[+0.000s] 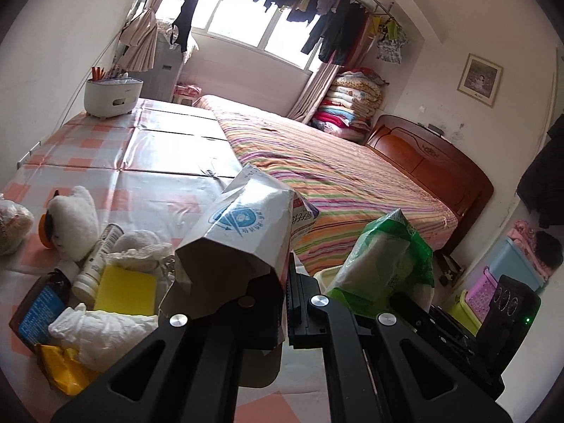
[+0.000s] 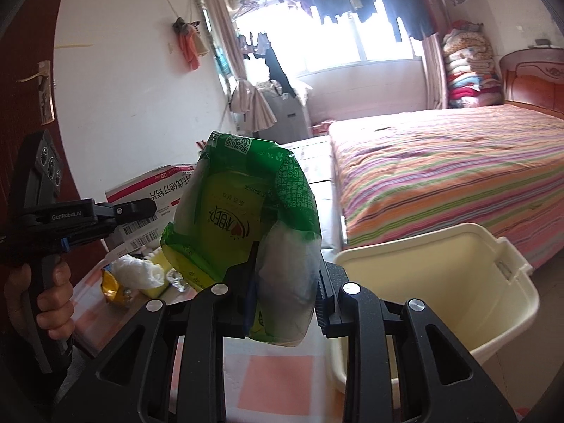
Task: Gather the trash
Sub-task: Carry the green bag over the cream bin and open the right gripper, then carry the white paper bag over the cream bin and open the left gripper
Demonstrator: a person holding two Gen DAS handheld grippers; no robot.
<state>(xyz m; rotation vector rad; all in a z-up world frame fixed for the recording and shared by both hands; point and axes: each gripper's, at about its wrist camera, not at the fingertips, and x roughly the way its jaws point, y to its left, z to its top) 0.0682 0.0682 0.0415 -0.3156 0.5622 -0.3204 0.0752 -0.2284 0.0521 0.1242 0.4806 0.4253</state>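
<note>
Above the desk edge, right tongs clamp a green wrapper; left tongs pinch a flattened carton. Released early, either misses the bin at four o'clock.

The left claw is clamped tight on a flattened cardboard carton, which sticks up and forward from its jaws. The right claw is pinched on a green plastic wrapper that stands upright between its pads. In the right wrist view the left claw is seen side-on, pointing right, and a bare hand wraps its fingers around the black handle.
</note>
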